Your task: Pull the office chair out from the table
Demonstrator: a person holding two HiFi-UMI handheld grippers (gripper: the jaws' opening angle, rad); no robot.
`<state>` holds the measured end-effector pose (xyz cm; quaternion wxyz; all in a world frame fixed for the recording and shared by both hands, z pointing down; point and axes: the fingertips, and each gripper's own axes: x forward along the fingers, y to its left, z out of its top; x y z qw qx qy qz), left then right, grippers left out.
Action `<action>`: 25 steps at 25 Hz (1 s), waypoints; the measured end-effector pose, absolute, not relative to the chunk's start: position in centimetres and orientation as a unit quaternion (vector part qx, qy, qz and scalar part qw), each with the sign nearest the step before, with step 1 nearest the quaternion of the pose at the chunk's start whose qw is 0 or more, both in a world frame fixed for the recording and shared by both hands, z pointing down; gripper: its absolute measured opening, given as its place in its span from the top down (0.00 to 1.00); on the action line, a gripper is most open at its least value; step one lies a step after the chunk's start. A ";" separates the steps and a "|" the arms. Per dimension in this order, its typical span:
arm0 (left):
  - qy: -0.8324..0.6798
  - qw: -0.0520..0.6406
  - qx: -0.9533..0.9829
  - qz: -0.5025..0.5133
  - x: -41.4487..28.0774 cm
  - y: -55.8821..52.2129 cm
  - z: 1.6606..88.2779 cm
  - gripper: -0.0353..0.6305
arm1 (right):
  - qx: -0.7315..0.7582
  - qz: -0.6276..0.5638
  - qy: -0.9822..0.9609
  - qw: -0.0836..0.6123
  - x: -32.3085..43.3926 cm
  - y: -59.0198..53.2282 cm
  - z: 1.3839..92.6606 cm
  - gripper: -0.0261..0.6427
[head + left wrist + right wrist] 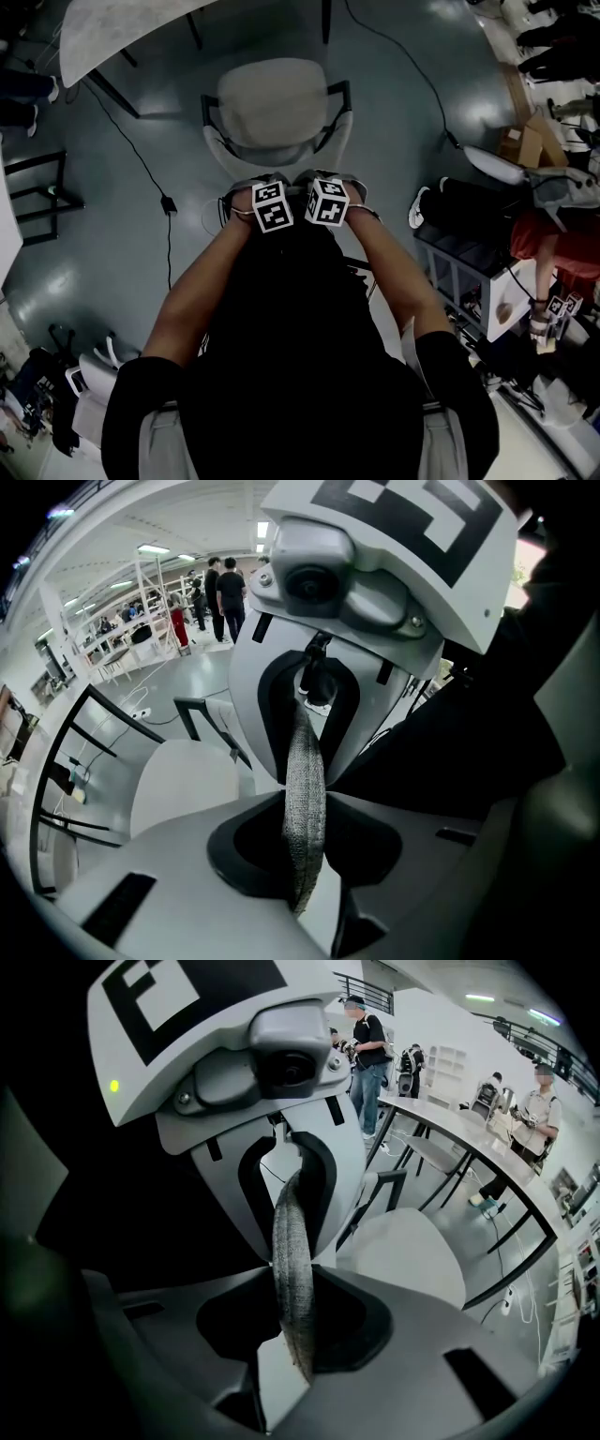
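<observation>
Chair point(277, 112): upper centre of head view, apart from the tabletop point(112, 28) at upper left. Probably moderately heavy with a stiff frame and free-rolling. Best hold: soft woven backrest rim point(302, 752). Left tool point(306, 808) and right tool point(293, 1293) each clamped on it.

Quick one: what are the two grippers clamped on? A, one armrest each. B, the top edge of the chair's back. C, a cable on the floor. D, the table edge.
B: the grey fabric edge of the chair back sits pinched between the jaws of both the left gripper and the right gripper.
</observation>
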<state>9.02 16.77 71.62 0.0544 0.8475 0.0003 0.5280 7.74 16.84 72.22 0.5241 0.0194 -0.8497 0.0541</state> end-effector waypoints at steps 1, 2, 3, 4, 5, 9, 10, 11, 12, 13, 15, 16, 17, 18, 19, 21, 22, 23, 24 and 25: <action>0.000 0.055 0.847 0.528 9.2 17.1 71.6 0.82 | 0.020 0.053 -0.850 0.524 8.0 17.2 72.2 0.82; -0.001 0.056 0.847 0.528 9.5 17.4 71.5 0.82 | 0.021 0.052 -0.850 0.524 8.2 17.5 72.1 0.82; -0.002 0.057 0.847 0.529 9.7 17.6 71.5 0.82 | 0.020 0.051 -0.850 0.523 8.4 17.7 72.1 0.82; -0.004 0.059 0.847 0.529 9.9 17.8 71.5 0.82 | 0.019 0.050 -0.851 0.523 8.7 17.8 72.0 0.82; -0.005 0.061 0.847 0.529 10.2 17.9 71.5 0.82 | 0.017 0.048 -0.851 0.523 8.9 18.0 72.0 0.82; -0.004 0.073 0.845 0.530 11.3 18.8 71.7 0.81 | 0.006 0.045 -0.850 0.525 10.0 18.9 72.3 0.82; -0.005 0.076 0.844 0.531 11.5 19.0 71.7 0.81 | 0.001 0.044 -0.850 0.525 10.2 19.1 72.3 0.82; -0.006 0.079 0.844 0.531 11.8 19.2 71.8 0.81 | -0.004 0.044 -0.850 0.525 10.5 19.3 72.3 0.82; -0.009 0.082 0.844 0.530 12.1 19.3 71.8 0.81 | -0.009 0.042 -0.849 0.526 10.8 19.4 72.3 0.82; -0.012 0.085 0.844 0.529 12.6 19.4 71.8 0.81 | -0.014 0.041 -0.849 0.527 11.3 19.5 72.3 0.82; -0.016 0.090 0.844 0.528 13.5 19.6 71.8 0.81 | -0.022 0.037 -0.848 0.527 12.3 19.7 72.4 0.82; -0.015 0.091 0.844 0.528 13.9 19.8 71.8 0.81 | -0.024 0.037 -0.848 0.527 12.6 19.9 72.4 0.82; -0.014 0.092 0.844 0.528 14.1 20.0 71.9 0.81 | -0.025 0.036 -0.848 0.527 12.8 20.1 72.4 0.82; -0.013 0.092 0.845 0.527 14.2 20.0 71.9 0.81 | -0.025 0.035 -0.848 0.528 12.9 20.1 72.5 0.82; -0.013 0.092 0.846 0.526 14.3 19.9 71.9 0.80 | -0.025 0.032 -0.848 0.528 13.0 20.0 72.5 0.82; -0.016 0.093 0.846 0.525 14.4 19.8 71.8 0.80 | -0.024 0.027 -0.849 0.527 13.1 19.9 72.4 0.81; -0.018 0.094 0.846 0.525 14.5 19.8 71.7 0.80 | -0.023 0.024 -0.850 0.525 13.2 19.9 72.3 0.81; -0.020 0.094 0.846 0.524 14.6 19.8 71.6 0.80 | -0.023 0.021 -0.851 0.524 13.3 19.9 72.2 0.81; -0.021 0.093 0.847 0.523 14.7 19.8 71.6 0.80 | -0.022 0.017 -0.852 0.523 13.4 19.8 72.2 0.81; -0.022 0.092 0.848 0.521 14.8 19.7 71.7 0.80 | -0.023 0.015 -0.852 0.523 13.5 19.8 72.2 0.81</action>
